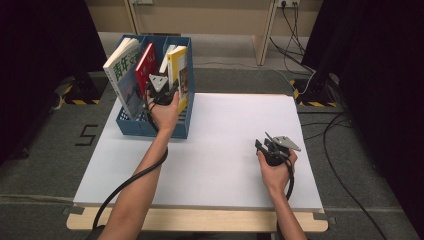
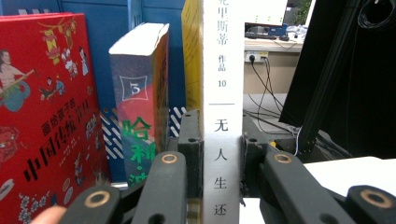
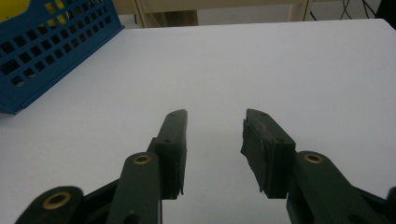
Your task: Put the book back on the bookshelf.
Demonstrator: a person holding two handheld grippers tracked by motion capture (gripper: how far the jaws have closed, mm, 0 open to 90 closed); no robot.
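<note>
Yellow book stands at the right end of the blue rack, its white spine pinched by the left gripper, so whether it goes in or comes out, release remains, while the right gripper rests spread, empty, on the table.

Red book, cables, white table

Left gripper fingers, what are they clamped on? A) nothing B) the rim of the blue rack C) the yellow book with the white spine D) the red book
C: in the left gripper view the left gripper has both fingers pressed on the white spine of the yellow book; the red book stands apart in the blue rack.
</note>
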